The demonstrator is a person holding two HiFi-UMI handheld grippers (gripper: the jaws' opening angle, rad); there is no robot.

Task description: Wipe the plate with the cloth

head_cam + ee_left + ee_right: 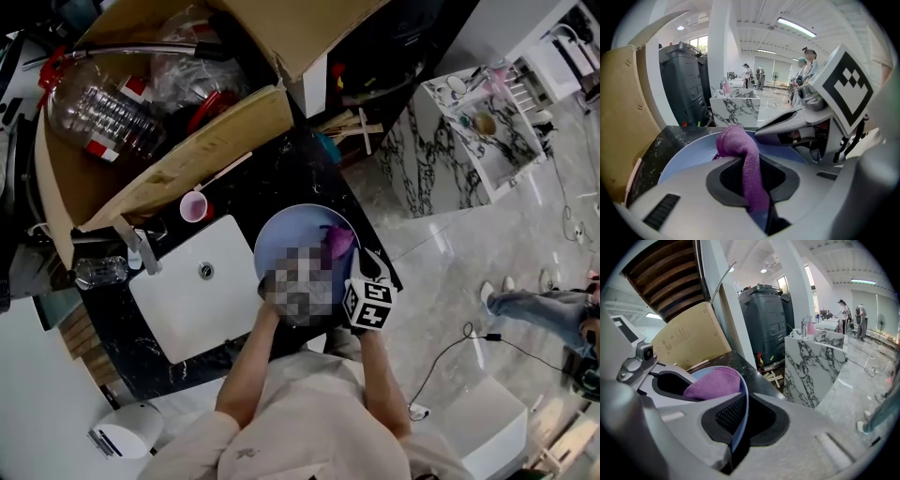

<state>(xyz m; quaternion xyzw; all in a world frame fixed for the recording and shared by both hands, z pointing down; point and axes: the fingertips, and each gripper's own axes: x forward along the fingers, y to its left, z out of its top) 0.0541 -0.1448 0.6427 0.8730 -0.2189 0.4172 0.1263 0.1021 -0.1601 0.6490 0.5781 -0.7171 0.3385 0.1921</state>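
A pale blue plate (291,234) is held over the black counter beside the sink. A purple cloth (337,241) lies on its right part. My right gripper (364,267), with its marker cube, is shut on the plate's rim (743,399); the cloth (715,383) bunches just beyond its jaws (738,437). My left gripper (759,197) is shut on the purple cloth (740,145), which drapes over the plate (689,157). In the head view a mosaic patch hides the left gripper. The right gripper (787,129) shows close on the right in the left gripper view.
A white sink (202,291) with a faucet (136,244) sits left of the plate. A pink cup (193,208) stands behind it, below a cardboard box (187,150) holding a plastic bottle (103,117). The counter's edge drops to the floor on the right, near a marble stand (469,131).
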